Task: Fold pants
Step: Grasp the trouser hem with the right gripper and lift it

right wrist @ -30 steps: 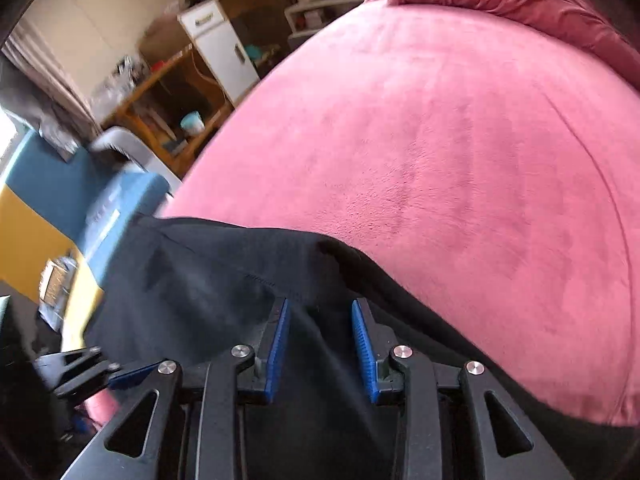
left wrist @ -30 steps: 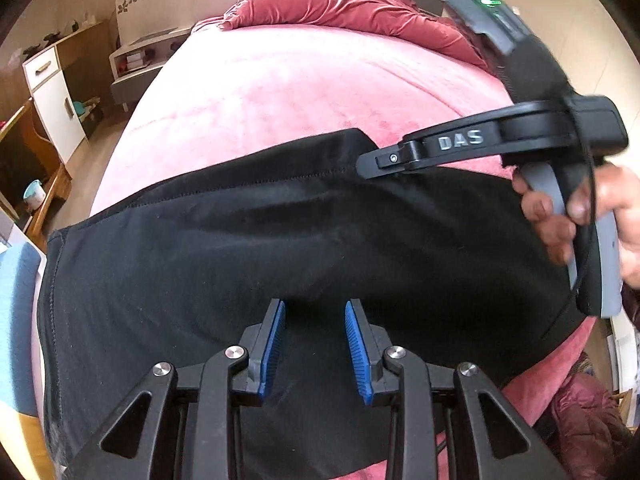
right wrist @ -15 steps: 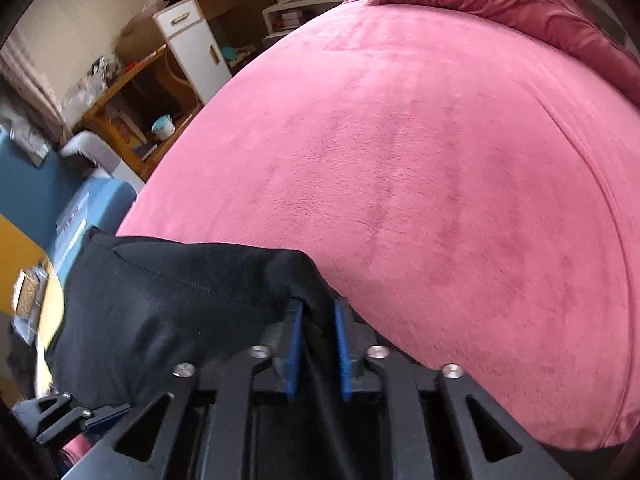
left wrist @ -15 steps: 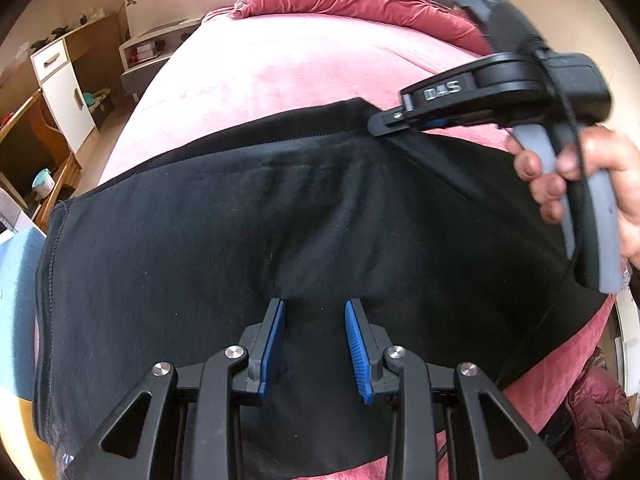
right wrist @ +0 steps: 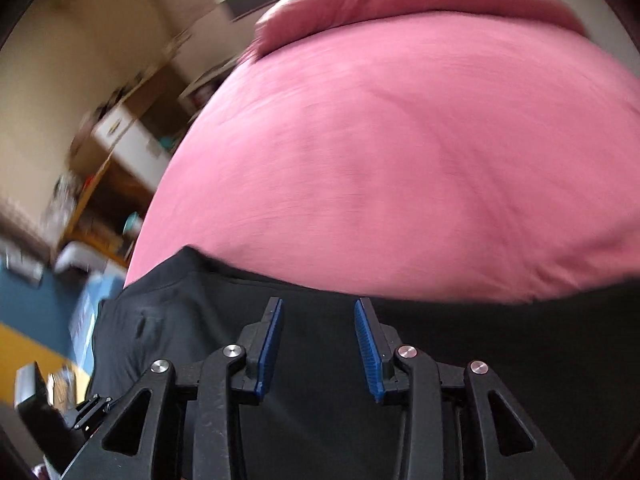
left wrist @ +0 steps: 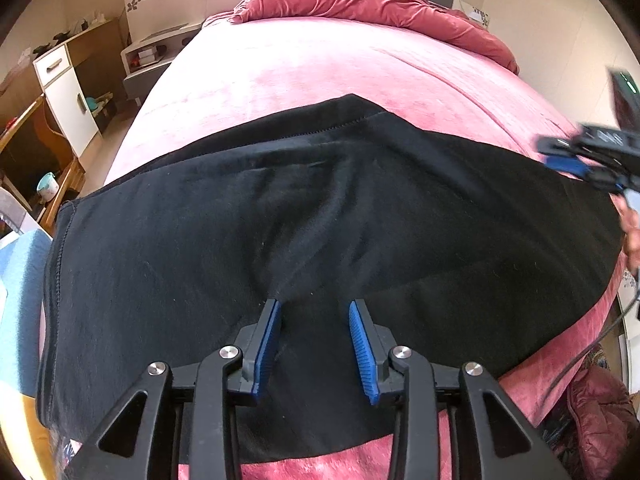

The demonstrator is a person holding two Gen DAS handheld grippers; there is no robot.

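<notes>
Black pants lie spread across the pink bed, their far edge ending in a folded corner. My left gripper hovers low over the near part of the pants. Its jaws are opening, and the cloth lies under the pads with a small crease at the left fingertip. In the left wrist view my right gripper is blurred at the right edge, held by a hand. In its own view the right gripper is over the pants. Its jaws are opening and nothing is pinched between them.
A bunched red duvet lies at the head of the bed. A white cabinet and wooden shelves stand left of the bed. A blue and yellow surface lies at the near left. A maroon garment is below the bed at the right.
The right gripper let go of the pants' far corner and swung away to the right, its jaws now apart. The left gripper's jaws have spread a little wider.
</notes>
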